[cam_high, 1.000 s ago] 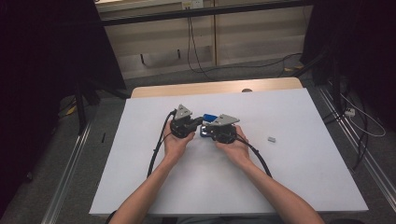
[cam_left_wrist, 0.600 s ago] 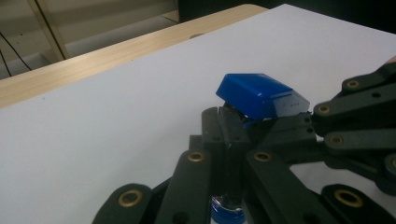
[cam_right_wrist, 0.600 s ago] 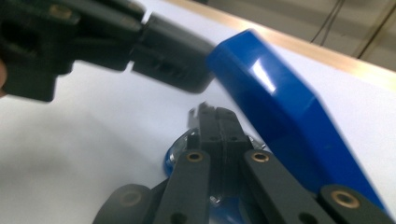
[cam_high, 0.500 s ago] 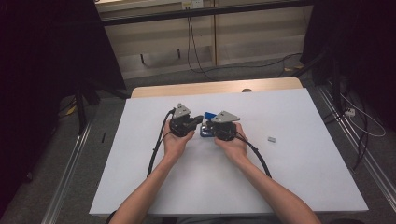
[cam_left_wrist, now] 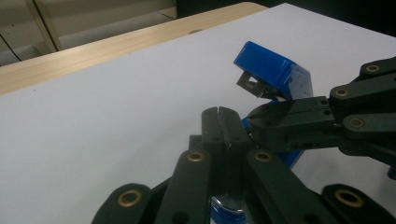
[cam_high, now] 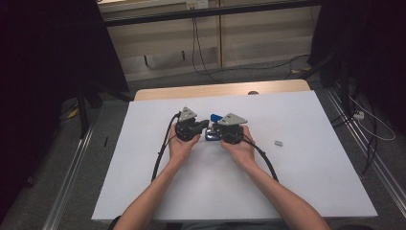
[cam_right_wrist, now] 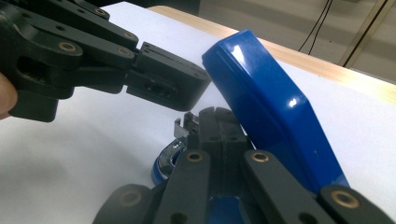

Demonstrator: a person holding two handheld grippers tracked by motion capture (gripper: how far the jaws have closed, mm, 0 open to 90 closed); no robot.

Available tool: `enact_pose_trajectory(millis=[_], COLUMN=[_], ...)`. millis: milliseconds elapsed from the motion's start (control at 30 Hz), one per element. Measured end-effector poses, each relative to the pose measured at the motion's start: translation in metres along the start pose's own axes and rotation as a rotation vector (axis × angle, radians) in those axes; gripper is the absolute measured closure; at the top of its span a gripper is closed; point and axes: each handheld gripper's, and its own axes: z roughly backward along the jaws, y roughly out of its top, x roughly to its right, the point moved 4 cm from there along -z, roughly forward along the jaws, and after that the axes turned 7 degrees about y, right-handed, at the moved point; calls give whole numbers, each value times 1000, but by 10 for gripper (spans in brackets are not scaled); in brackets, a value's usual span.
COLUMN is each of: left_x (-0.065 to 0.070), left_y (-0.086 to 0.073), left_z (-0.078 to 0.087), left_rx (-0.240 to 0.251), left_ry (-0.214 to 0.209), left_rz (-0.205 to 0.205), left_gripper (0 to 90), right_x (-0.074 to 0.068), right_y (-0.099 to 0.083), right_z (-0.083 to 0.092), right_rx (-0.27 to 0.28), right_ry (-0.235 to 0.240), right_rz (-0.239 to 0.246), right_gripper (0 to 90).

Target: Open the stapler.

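Observation:
A blue stapler [cam_high: 214, 117] stands hinged open in the middle of the white table, its lid [cam_left_wrist: 275, 70] tilted up and its base low between the two grippers. My left gripper [cam_high: 205, 126] comes in from the left with its jaws shut; in its own view [cam_left_wrist: 219, 112] the tips press together above the stapler's base. My right gripper [cam_high: 214, 132] meets it from the right, also shut [cam_right_wrist: 217, 113], close under the raised lid [cam_right_wrist: 266, 107]. A bit of the stapler's metal channel [cam_right_wrist: 180, 135] shows beside the right jaws. The two grippers' tips nearly touch each other.
A small grey piece [cam_high: 278, 143] lies on the white table [cam_high: 311, 182] to the right of the hands. A wooden strip [cam_high: 225, 89] runs along the table's far edge. Black cables trail from both grippers toward the person.

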Motion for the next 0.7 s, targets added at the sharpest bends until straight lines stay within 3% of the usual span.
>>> enact_pose_trajectory(millis=[67,700], left_x=[0,7], left_y=[-2,-7], left_z=[-2,-7], left_rx=[-5,-36], left_ry=[3,0], left_rz=[-21,-49], left_gripper=[900,900], right_x=[0,1], right_y=[-1,-2], right_z=[0,-2], right_rx=[-3,-6], right_ry=[0,-2], right_rz=[-2,-3], right_gripper=[900,900])
